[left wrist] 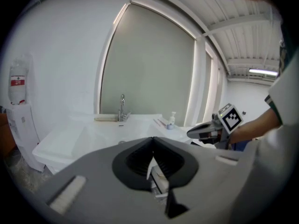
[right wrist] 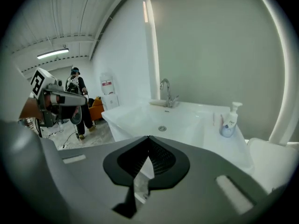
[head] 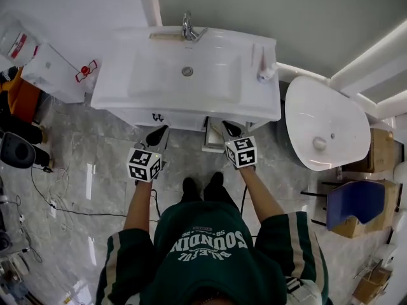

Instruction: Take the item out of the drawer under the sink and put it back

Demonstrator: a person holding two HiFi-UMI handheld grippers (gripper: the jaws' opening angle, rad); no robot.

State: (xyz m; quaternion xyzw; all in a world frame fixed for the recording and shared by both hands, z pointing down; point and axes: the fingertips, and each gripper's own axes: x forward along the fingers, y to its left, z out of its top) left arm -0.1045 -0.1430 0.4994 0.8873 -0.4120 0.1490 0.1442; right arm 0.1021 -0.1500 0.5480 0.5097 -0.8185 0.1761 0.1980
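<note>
Both grippers are hanging pressed together, empty, before the white sink cabinet [head: 121, 100]: left gripper [head: 156, 136], narrow white drawer [head: 213, 138], right gripper [head: 231, 129]. I'm judging we're starting; the item isn't showing, so I'm next reaching for the drawer.

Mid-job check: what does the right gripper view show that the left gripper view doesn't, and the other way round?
Only the right gripper view: a person standing at the back of the room beside an orange seat, and the left gripper.

Only the left gripper view: the right gripper with the bare forearm behind it.

Both: the white sink, the faucet, the soap bottle and the water dispenser. In each view, that gripper's own jaws are together with nothing between them.
</note>
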